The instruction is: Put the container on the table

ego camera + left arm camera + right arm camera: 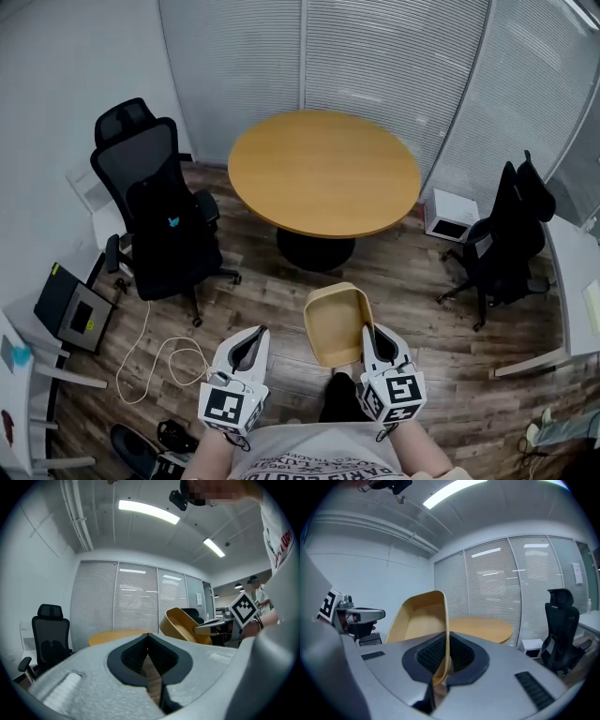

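The container (333, 323) is held by its rim in the clamped right gripper (371, 336), off the floor (the table (323, 178) lies ahead at twelve o'clock); the left gripper (255, 337) is closed on nothing, and the setting-down is not yet done

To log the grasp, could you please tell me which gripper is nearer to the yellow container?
Right. The right gripper clamps the container by its wall; the left gripper hangs apart, off its left side.
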`<state>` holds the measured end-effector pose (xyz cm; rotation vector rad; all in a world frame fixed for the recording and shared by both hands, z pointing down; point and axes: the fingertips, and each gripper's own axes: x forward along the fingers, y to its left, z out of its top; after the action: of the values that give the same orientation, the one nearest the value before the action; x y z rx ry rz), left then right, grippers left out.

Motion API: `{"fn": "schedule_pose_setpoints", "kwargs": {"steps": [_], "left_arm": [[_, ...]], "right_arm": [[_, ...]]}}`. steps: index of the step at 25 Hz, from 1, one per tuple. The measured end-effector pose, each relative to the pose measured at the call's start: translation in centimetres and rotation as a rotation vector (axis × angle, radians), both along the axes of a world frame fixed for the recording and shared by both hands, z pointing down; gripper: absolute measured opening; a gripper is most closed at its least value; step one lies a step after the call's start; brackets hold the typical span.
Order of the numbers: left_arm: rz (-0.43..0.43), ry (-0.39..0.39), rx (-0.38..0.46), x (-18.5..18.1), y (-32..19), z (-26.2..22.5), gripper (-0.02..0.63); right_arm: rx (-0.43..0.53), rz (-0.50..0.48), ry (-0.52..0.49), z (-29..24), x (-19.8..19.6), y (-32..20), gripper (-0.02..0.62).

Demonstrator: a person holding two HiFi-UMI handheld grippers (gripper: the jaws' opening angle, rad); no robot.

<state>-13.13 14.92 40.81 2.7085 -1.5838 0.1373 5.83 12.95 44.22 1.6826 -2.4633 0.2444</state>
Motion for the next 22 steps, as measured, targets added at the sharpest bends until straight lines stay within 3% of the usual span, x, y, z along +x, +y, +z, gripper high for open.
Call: {"fn": "schedule_pose_setpoints", "kwargs": {"steps": [5, 13, 22], "left_arm": [[-0.014, -0.027, 0.026, 4.0, -6.3, -0.3, 0.006], [-0.078, 0.007, 0.041, 10.5, -17.6, -1.8, 0.006], [-0.083, 0.015, 0.008, 15.8, -26.4, -1.5, 0.006]], "right_arm": [[-0.002, -0.054, -0.018, 0.5, 2.8, -7.4, 0.017], [0.012, -0.123, -0.005, -0.8, 8.8, -18.8, 0.017], [-0.036, -0.148, -0.024, -0.1, 13.3, -27.2, 0.017]]}}
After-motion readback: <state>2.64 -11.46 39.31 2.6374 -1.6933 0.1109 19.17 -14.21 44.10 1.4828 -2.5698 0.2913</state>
